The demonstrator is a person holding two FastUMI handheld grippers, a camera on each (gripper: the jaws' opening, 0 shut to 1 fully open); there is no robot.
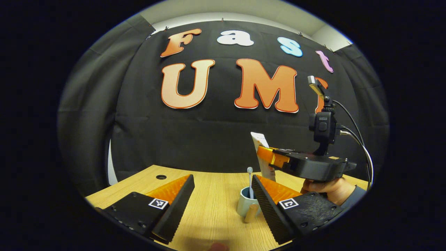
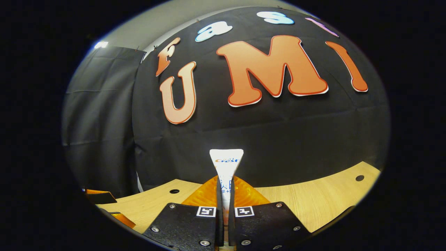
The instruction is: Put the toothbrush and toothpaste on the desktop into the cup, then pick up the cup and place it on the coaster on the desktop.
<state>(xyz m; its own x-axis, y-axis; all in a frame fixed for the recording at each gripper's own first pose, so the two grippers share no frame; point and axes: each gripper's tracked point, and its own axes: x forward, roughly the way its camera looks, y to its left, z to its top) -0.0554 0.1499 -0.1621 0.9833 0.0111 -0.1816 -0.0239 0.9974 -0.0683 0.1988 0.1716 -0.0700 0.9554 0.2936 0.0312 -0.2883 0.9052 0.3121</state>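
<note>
A pale blue cup (image 1: 245, 205) with a wooden handle stands on the wooden desktop (image 1: 212, 209), just inside my left gripper's right finger. A white toothbrush (image 1: 250, 179) stands upright in it, head up. My left gripper (image 1: 223, 204) is open, low over the desk, touching nothing. Just above and behind the cup, my right gripper (image 1: 265, 156) holds the white toothpaste tube (image 1: 259, 139) upright, a hand (image 1: 327, 190) beneath it. In the right gripper view, my right gripper (image 2: 225, 204) is shut on the toothpaste tube (image 2: 226, 162), whose flat end sticks up past the fingertips.
The desktop (image 2: 313, 198) has small round holes at its back (image 1: 161, 176) and right (image 2: 359, 177). Black cloth walls close it in behind. My left gripper (image 2: 101, 197) shows at the lower left of the right gripper view.
</note>
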